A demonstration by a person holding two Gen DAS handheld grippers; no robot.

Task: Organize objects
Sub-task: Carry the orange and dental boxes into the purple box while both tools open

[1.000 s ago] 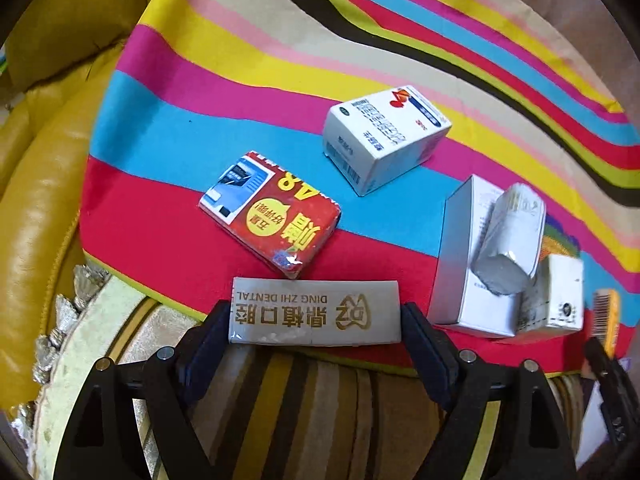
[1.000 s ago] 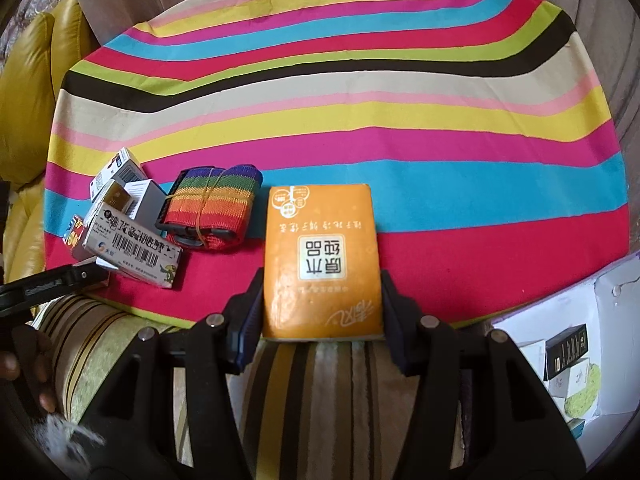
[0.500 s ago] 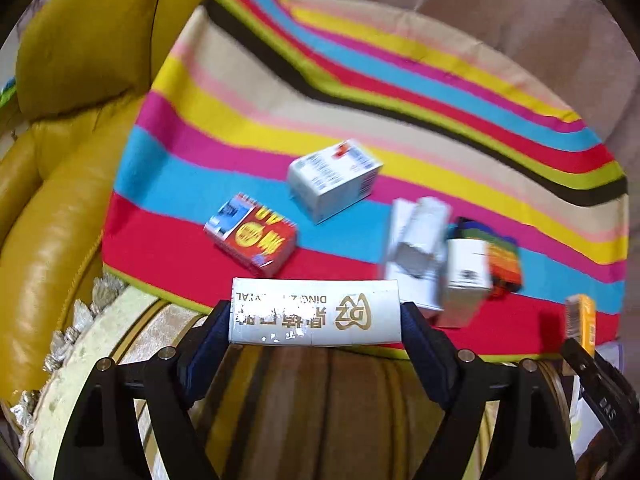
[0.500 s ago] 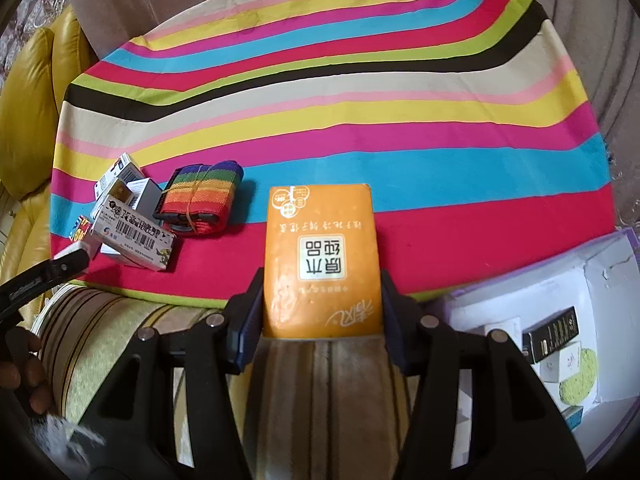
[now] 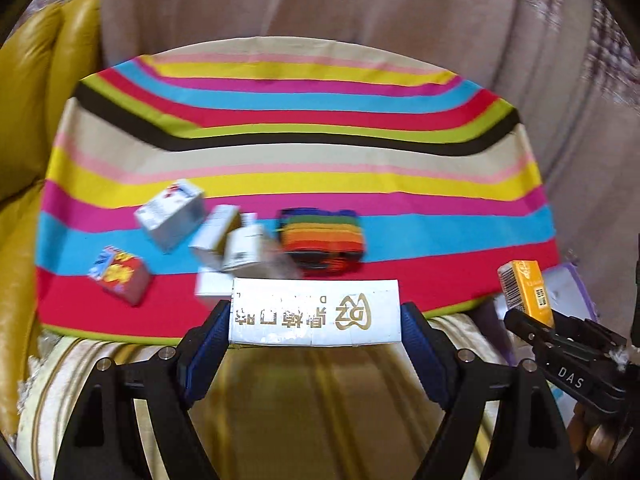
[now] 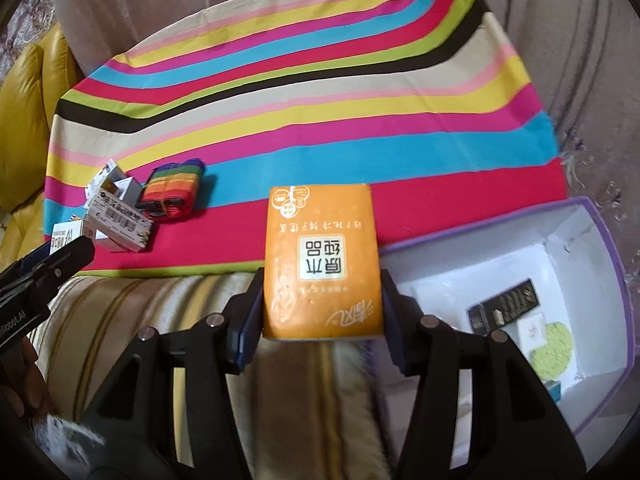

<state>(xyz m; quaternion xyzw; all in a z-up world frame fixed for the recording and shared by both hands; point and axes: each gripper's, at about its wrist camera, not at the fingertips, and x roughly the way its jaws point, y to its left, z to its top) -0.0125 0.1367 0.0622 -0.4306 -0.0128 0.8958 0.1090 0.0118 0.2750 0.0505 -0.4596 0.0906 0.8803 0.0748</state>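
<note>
A striped cloth (image 5: pixel 304 148) in red, blue, pink, yellow, green, black and beige covers a table, with a beige curtain (image 5: pixel 360 12) behind it and a yellow leather sofa (image 5: pixel 36 92) to its left.

The left gripper (image 5: pixel 315 316) is clamped on a long white box (image 5: pixel 315 312), pinched end to end between its blue pads. The box carries a gold "DZ" logo and gold Chinese characters, seen upside down; the smaller lettering is too blurred to read. The box is held over the near edge of the table.

The right gripper (image 6: pixel 322 304) is clamped on an orange tissue pack (image 6: pixel 322 264), gripped by its long sides. Its white label bears large Chinese characters, upside down, with a line of smaller characters farther along it. In the left wrist view a barcode shows on the pack's side, and the gripper below it reads "DAS".

On the table beyond the left gripper lies a cluster of small white boxes (image 5: pixel 224 236), blurred; one shows a barcode in the right wrist view. Left of them sits a red box (image 5: pixel 120 276) with yellow print. Right of the cluster lies a rainbow-striped folded strap (image 5: pixel 322 236).

To the right, beside the table's near corner, stands an open bin (image 6: pixel 600 240) with a purple rim and white inside, holding a black box (image 6: pixel 506 306) with gold print and a green and white item.
</note>
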